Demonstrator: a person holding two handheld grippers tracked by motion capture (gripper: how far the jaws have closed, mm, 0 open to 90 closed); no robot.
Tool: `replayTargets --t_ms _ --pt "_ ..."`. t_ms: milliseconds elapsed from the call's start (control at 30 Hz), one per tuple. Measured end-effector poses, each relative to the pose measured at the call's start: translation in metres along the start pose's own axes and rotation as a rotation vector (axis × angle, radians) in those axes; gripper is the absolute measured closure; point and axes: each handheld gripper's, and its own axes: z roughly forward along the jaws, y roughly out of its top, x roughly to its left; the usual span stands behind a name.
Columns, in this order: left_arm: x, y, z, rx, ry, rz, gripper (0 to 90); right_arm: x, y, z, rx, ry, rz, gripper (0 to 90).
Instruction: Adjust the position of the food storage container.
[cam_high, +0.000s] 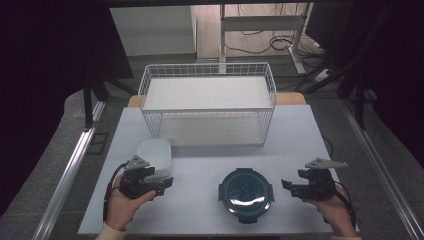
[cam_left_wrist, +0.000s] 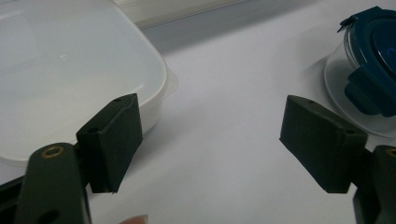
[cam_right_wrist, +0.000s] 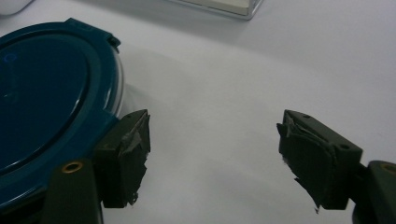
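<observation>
A white rectangular lidded container (cam_high: 155, 156) sits on the white table (cam_high: 295, 140) at the front left. A round container with a dark teal clip lid (cam_high: 245, 194) stands at the front centre. My left gripper (cam_high: 161, 180) is held low just in front of the white container, open with nothing between its jaws. In the left gripper view the white container (cam_left_wrist: 70, 70) lies beside the left jaw of my left gripper (cam_left_wrist: 215, 140), and the teal-lidded container (cam_left_wrist: 369, 70) is farther off. My right gripper (cam_high: 290, 187) is open to the right of the teal lid (cam_right_wrist: 46, 93), with bare table between its jaws (cam_right_wrist: 215, 149).
A white wire basket (cam_high: 207, 107) with a pale liner stands at the back of the table, its corner showing in the right gripper view (cam_right_wrist: 224, 7). Table edges run close to both hands at the front. Dark curtains and floor rails flank the table.
</observation>
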Motion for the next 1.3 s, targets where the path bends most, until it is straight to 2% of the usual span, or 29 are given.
replayTargets --t_ms 200,267,533,567,600,667,833,867,900,933,967,1000,1033,1067,1200,1233,1300 --pt "0.0 -0.001 0.004 0.026 -0.005 0.002 19.5 0.005 0.0 -0.004 0.02 0.006 -0.007 29.1" --pt "-0.001 -0.001 0.004 0.033 -0.001 0.006 19.0 0.008 0.002 -0.003 0.033 0.023 -0.011 32.0" --pt "-0.003 0.001 -0.002 0.025 -0.007 0.008 18.6 0.014 0.001 -0.005 0.086 0.032 -0.045 40.0" --pt "-0.003 0.0 -0.004 0.02 -0.005 0.006 18.6 0.016 -0.001 -0.009 0.094 0.035 -0.052 44.2" --pt "-0.003 0.0 -0.004 0.02 -0.007 0.004 18.6 0.016 -0.001 -0.009 0.094 0.035 -0.052 44.2" --pt "-0.003 -0.001 -0.004 0.025 -0.012 0.003 18.1 0.02 -0.006 -0.015 0.123 0.049 -0.059 53.4" --pt "-0.004 -0.004 -0.007 0.028 -0.009 0.007 17.7 0.036 -0.012 -0.015 0.211 0.092 -0.156 68.5" --pt "-0.004 -0.004 -0.007 0.028 -0.009 0.007 17.7 0.036 -0.012 -0.015 0.211 0.092 -0.156 68.5" --pt "-0.005 -0.004 -0.009 0.022 -0.009 0.006 17.7 0.042 -0.014 -0.015 0.228 0.095 -0.18 73.8" --pt "-0.005 -0.004 -0.009 0.022 -0.009 0.006 17.7 0.042 -0.014 -0.015 0.228 0.095 -0.18 73.8" --pt "-0.006 -0.004 -0.009 0.024 -0.008 0.009 17.7 0.046 -0.016 -0.015 0.238 0.105 -0.187 80.7" --pt "-0.006 -0.004 -0.009 0.024 -0.008 0.009 17.7 0.046 -0.016 -0.015 0.238 0.105 -0.187 80.7" --pt "-0.006 -0.004 -0.007 0.032 -0.009 0.014 17.7 0.048 -0.019 -0.013 0.256 0.116 -0.187 86.1" --pt "-0.007 -0.004 -0.005 0.038 -0.01 0.016 17.6 0.049 -0.02 -0.012 0.265 0.124 -0.186 87.3" --pt "-0.007 -0.005 -0.002 0.052 -0.008 0.02 17.3 0.052 -0.024 -0.004 0.291 0.158 -0.19 89.0" --pt "-0.006 -0.006 -0.001 0.055 -0.007 0.022 17.2 0.057 -0.025 0.004 0.308 0.179 -0.198 89.1" --pt "-0.005 -0.007 -0.002 0.041 0.01 0.012 17.6 0.06 -0.026 0.01 0.315 0.189 -0.191 89.3"
